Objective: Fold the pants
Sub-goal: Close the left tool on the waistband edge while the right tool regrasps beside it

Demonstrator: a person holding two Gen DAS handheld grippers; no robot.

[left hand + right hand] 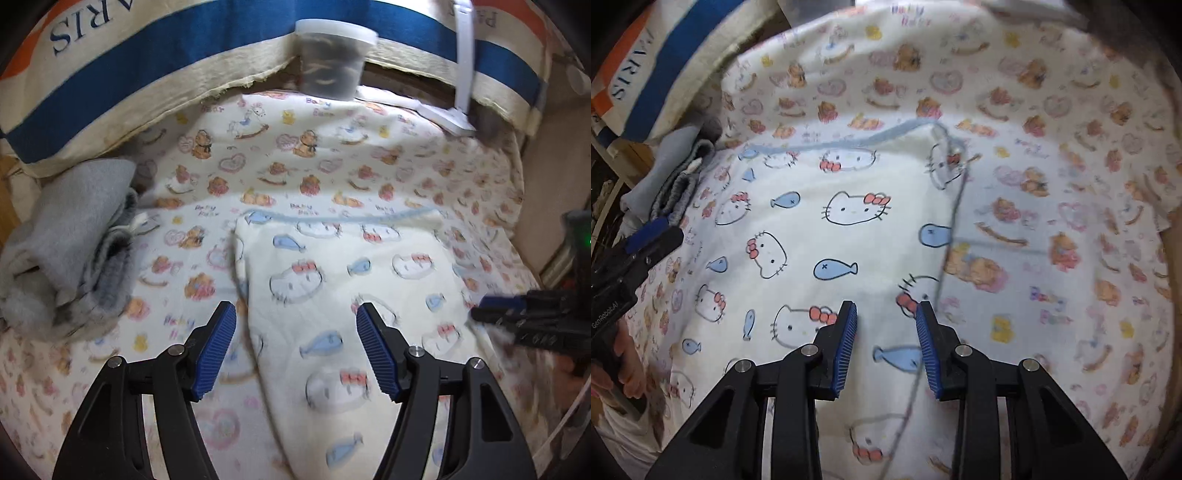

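Cream pants (332, 266) printed with cat faces and blue fish lie flat on a bear-print sheet (295, 155). Their blue-trimmed waistband is at the far end. My left gripper (295, 308) hovers open over the pants' left edge with nothing between its pads. In the right wrist view the pants (812, 236) fill the middle. My right gripper (886, 306) stands partly open just above the fabric near the pants' right edge, and its pads press on nothing. Each gripper shows in the other's view: the right gripper (480, 308) at the right edge, the left gripper (653, 230) at the left.
A folded grey garment (70, 240) lies left of the pants. Along the back run a blue-striped cushion (147, 62), a lidded clear tub (330, 62) and a white stand (463, 74). A hand (628, 369) holds the left gripper's handle.
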